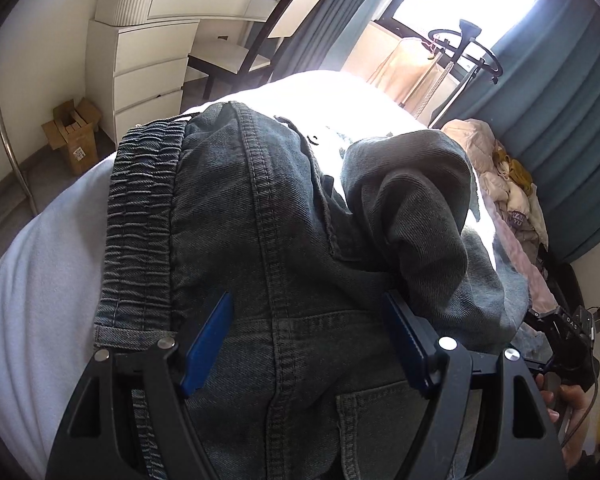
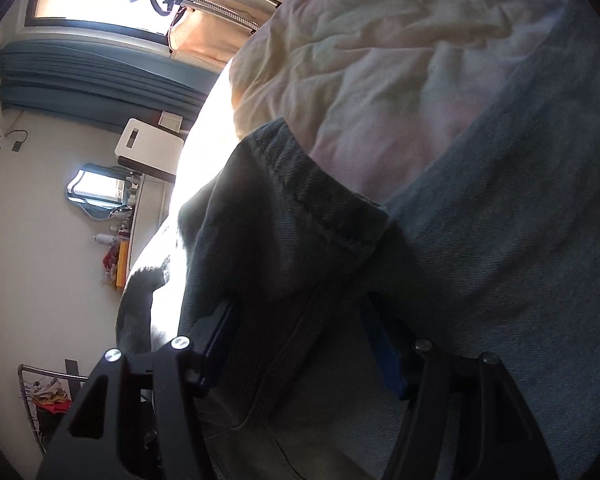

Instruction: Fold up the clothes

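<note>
i am working through a fold on the jeans [image 1: 284,208], which are lying on the bed [image 1: 32,280] right under and ahead of both tools. the left tool [image 1: 312,340] is standing wide open with denim between its blue pads [image 1: 210,340], pinching nothing; the elastic waistband [image 1: 140,216] is lying just left of it. the right tool [image 2: 300,344] is sitting part open over a bunched leg cuff [image 2: 300,208], pads not pressing. beyond it is a pile of pale clothes [image 2: 380,60]. next, i judge, each tool needs to close on a fabric edge before carrying it over.
</note>
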